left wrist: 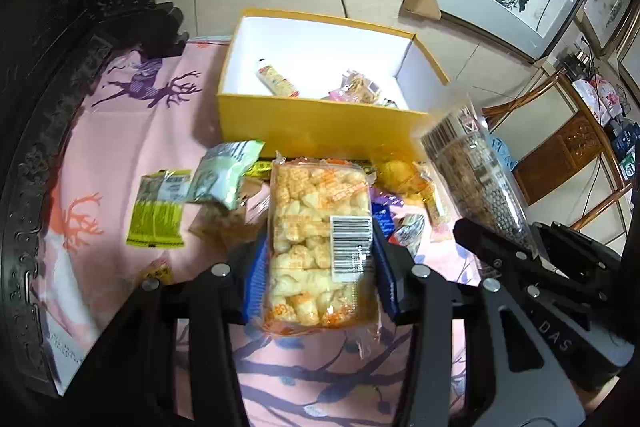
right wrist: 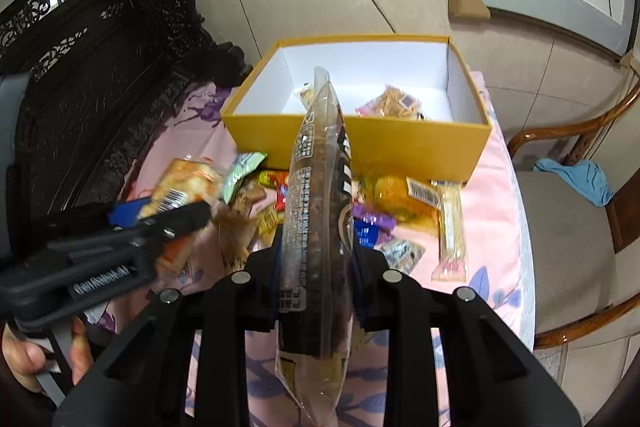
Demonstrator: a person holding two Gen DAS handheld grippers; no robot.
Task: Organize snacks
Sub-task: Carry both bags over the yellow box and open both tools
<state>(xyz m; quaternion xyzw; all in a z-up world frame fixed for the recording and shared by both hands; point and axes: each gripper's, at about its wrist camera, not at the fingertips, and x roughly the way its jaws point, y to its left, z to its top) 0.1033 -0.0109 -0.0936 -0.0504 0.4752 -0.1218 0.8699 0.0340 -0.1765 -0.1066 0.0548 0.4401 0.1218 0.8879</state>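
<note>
Two snacks were already lifted: the left gripper (left wrist: 316, 259) had its jaws clamped on a clear pack of puffed rice cakes (left wrist: 318, 235), and the right gripper (right wrist: 316, 267) had its jaws clamped on a long dark-filled pouch (right wrist: 316, 227), both held above the counter (left wrist: 120, 131) short of the yellow box (right wrist: 360, 143). Only a few packets lay inside the box, so most of the job seemed left; a loose pile of wrapped snacks (right wrist: 384, 219) sat just before it on the pink cloth. Much of that pile was hidden behind the held packs, the box's near floor was cut off by its wall, and labels were too blurred to read.
</note>
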